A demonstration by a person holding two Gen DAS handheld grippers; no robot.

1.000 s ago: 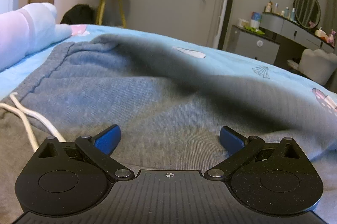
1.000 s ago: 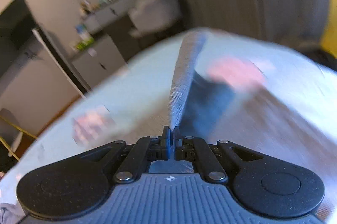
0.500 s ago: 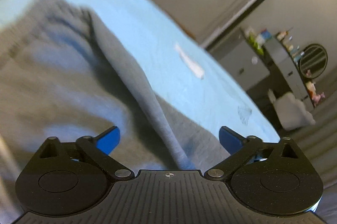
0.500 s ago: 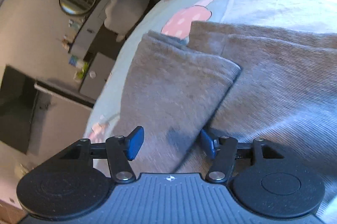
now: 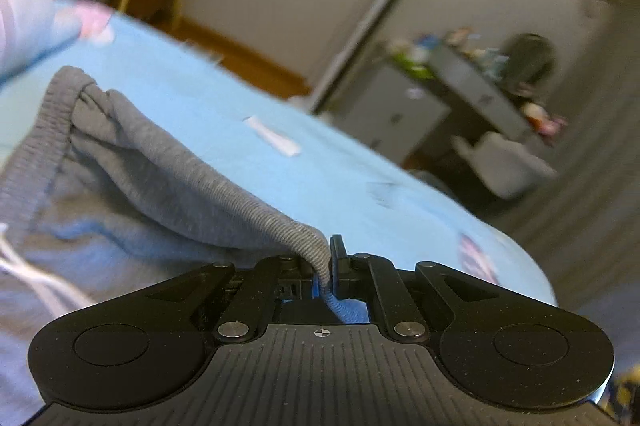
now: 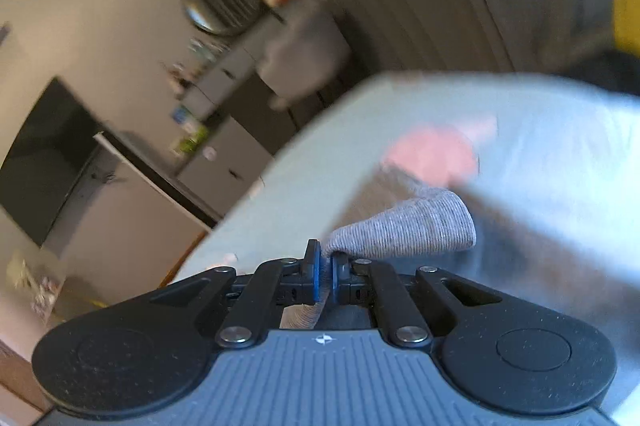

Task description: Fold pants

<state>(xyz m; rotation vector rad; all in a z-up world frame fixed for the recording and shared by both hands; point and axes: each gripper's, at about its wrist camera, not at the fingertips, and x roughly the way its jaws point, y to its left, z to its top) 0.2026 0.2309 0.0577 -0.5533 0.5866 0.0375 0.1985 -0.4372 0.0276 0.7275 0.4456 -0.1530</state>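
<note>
Grey sweatpants point(image 5: 132, 185) lie on a light blue bed sheet point(image 5: 320, 169), with the elastic waistband point(image 5: 52, 113) at the far left and a white drawstring point(image 5: 28, 274) at the left edge. My left gripper point(image 5: 326, 258) is shut on a raised fold of the pants' edge. In the right wrist view my right gripper point(image 6: 325, 264) is shut on the cuff end of a pant leg point(image 6: 408, 230), lifted off the bed. The view is blurred.
A pink pillow or soft toy point(image 5: 24, 17) lies at the bed's far left. A white paper scrap point(image 5: 272, 135) lies on the sheet. Beyond the bed stand a dresser with a round mirror point(image 5: 528, 61), a chair point(image 5: 504, 161) and a wall TV point(image 6: 44, 161).
Both grippers were open over the pants half a second ago. Both have now shut on fabric and lifted it; the right one had let go of the leg and has gripped it again.
</note>
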